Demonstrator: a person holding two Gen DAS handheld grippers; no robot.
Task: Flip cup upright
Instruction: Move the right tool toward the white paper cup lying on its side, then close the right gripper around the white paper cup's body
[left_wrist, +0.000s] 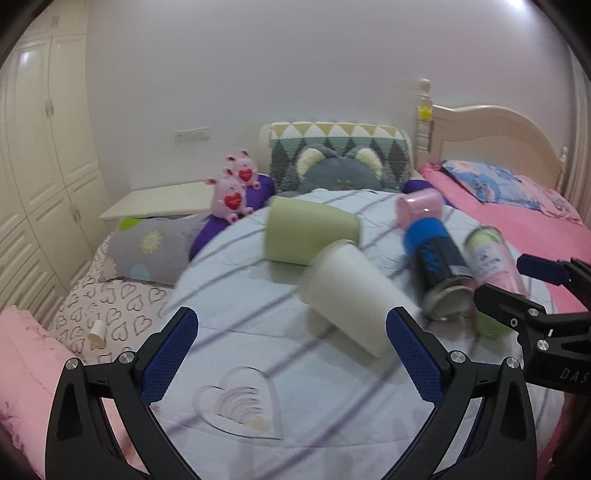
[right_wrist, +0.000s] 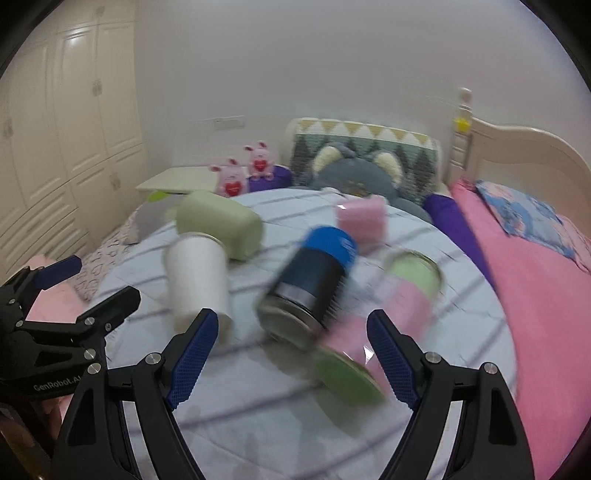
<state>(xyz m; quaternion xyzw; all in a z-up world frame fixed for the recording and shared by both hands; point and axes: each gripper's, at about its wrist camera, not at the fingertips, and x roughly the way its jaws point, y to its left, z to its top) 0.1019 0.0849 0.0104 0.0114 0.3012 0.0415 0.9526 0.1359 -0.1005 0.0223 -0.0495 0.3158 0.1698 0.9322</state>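
Both tools, left (left_wrist: 291, 354) and right (right_wrist: 291, 358), released and empty; white plastic cup (left_wrist: 347, 295) lying sideways on the pale-blue quilted round surface (left_wrist: 240, 314); advised: grip mid-wall, rotate rim upward.

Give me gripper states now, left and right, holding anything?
Left gripper: jaws open, holding nothing; white cup lies ahead on the blanket.
Right gripper: jaws open, holding nothing; blue-capped dark cup lies ahead.

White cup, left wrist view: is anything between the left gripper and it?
Nothing visible. The white cup lies on its side on the bedspread, just ahead of the open left gripper. The blue bottle lies to its right, outside that path.
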